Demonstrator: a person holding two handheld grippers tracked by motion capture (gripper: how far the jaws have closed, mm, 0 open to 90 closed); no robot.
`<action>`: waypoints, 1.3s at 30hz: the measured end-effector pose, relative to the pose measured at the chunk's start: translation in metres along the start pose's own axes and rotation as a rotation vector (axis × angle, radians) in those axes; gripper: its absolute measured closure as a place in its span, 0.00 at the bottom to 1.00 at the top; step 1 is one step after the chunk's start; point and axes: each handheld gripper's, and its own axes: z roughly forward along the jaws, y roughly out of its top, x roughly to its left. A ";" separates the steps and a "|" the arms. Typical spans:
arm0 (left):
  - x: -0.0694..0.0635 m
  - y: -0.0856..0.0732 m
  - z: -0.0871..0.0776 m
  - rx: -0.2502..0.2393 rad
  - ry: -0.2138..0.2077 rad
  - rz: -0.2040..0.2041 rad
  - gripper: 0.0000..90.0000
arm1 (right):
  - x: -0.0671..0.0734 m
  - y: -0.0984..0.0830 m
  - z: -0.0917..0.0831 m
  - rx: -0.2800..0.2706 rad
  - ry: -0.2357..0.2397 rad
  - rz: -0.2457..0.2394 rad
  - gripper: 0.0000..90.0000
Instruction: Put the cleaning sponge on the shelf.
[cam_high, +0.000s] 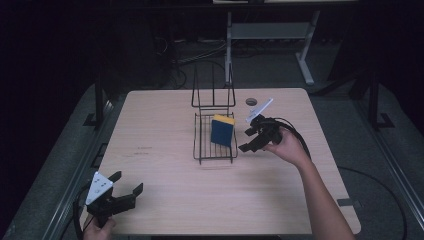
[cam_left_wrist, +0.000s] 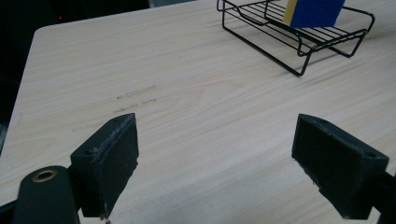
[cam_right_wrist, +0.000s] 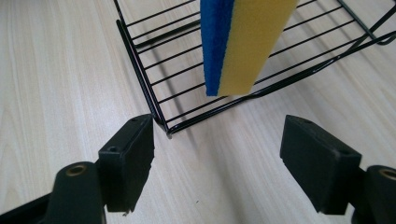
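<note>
The sponge (cam_high: 222, 131), blue on one face and yellow on the other, stands on edge in the black wire rack (cam_high: 201, 150) near the middle of the table (cam_high: 165, 125); it seems to lean on the rack's right side. The right gripper (cam_high: 246, 140) waits just beside the rack, jaws spread wide with nothing between them; the left gripper (cam_high: 127, 182) rests at the table's near left corner, well apart, released and empty too.

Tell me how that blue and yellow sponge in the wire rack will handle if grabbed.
The sponge looks like soft foam, so probably light and squashy. It stands on edge in the wire rack, so a nudge may tip it. The blue scouring face likely grips well.
</note>
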 end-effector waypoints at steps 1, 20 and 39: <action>0.000 0.000 0.000 0.000 0.000 0.001 0.16 | 0.000 -0.001 0.000 0.003 0.001 0.003 0.28; -0.001 0.000 0.000 0.003 -0.002 0.006 0.16 | 0.006 -0.013 0.000 0.034 0.012 0.004 0.27; -0.002 0.000 0.001 0.008 -0.001 0.012 0.16 | 0.011 -0.039 -0.001 0.034 0.017 0.027 0.27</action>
